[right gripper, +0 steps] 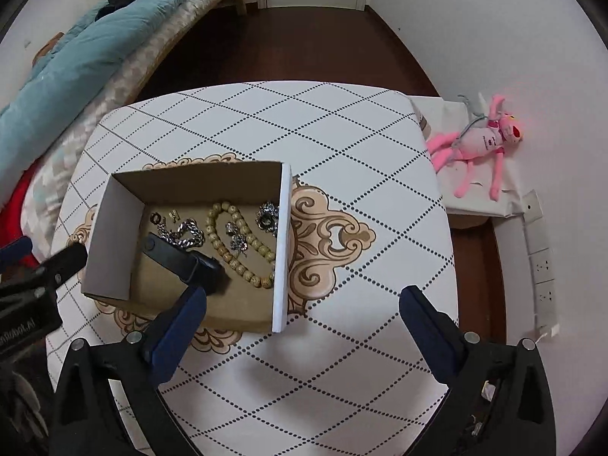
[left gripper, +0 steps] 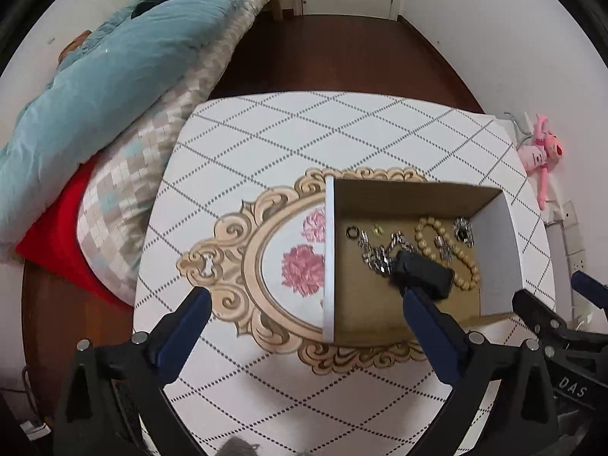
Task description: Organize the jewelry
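Brown cardboard forms the open box [left gripper: 414,197] that sits on the white diamond-patterned table [left gripper: 266,129], over the printed ornate frame with pink flowers [left gripper: 304,269]. On the box floor lies the jewelry: a cream bead bracelet [left gripper: 452,250] stretched out with its long axis running from the far wall toward the near right corner, a silver chain [left gripper: 380,254] heaped left of it, a dark ring [left gripper: 352,232] near the left wall, and a sparkly dark-centred piece [left gripper: 464,231] by the right wall. In the right wrist view the same bracelet [right gripper: 235,243] runs diagonally from far left to near right, its near end close to the white wall. The left gripper [left gripper: 304,300] is spread wide, one fingertip over the table, the other reaching over the box floor just beside the chain and bracelet; whether it touches them cannot be told. The right gripper [right gripper: 304,300] is also spread wide, straddling the box's near right corner, holding nothing. A pink plush toy [right gripper: 482,140] lies off to the right, and a teal quilt [left gripper: 95,87] lies on the left.
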`<action>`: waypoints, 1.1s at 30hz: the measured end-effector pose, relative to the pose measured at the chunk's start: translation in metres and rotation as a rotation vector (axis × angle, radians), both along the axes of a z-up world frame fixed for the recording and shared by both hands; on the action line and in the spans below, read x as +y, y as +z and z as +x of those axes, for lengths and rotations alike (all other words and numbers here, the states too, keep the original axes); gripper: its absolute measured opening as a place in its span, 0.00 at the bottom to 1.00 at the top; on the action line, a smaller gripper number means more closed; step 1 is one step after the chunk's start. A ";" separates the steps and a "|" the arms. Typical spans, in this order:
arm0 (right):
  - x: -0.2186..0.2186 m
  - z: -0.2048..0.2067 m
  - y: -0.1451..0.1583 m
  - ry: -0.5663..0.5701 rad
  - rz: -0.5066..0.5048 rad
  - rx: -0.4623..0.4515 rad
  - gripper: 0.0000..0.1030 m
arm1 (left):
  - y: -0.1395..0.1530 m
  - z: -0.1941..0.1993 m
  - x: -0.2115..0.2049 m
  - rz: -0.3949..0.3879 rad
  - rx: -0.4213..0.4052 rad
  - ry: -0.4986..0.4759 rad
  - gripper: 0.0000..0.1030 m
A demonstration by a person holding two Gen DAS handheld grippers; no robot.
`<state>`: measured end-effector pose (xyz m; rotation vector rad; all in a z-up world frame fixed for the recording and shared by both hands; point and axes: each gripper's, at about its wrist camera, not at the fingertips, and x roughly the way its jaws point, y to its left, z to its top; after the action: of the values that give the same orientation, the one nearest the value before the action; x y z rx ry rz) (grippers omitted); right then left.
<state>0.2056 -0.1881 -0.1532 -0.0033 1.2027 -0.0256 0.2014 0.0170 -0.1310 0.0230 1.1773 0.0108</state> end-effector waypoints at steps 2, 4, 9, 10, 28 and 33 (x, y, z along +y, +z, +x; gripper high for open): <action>0.000 -0.002 0.000 -0.004 -0.005 -0.002 1.00 | -0.002 -0.004 -0.001 0.000 0.005 0.000 1.00; 0.000 -0.005 0.000 -0.010 -0.006 -0.005 1.00 | -0.003 -0.009 -0.002 -0.003 0.007 0.002 1.00; -0.003 -0.015 0.012 -0.019 -0.004 -0.032 1.00 | 0.006 -0.019 -0.003 -0.003 -0.012 0.004 1.00; -0.004 -0.018 0.017 -0.022 -0.005 -0.043 1.00 | 0.011 -0.023 -0.003 0.000 -0.021 0.004 1.00; -0.008 -0.141 0.155 -0.032 0.016 -0.326 1.00 | 0.146 -0.122 -0.004 -0.028 -0.292 -0.010 1.00; -0.008 -0.172 0.193 -0.039 0.019 -0.400 1.00 | 0.179 -0.149 -0.003 -0.040 -0.348 -0.012 1.00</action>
<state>0.0338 -0.1963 0.0398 0.0397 0.8028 -0.0467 0.0526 0.0142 0.0477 -0.0074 0.8292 -0.0186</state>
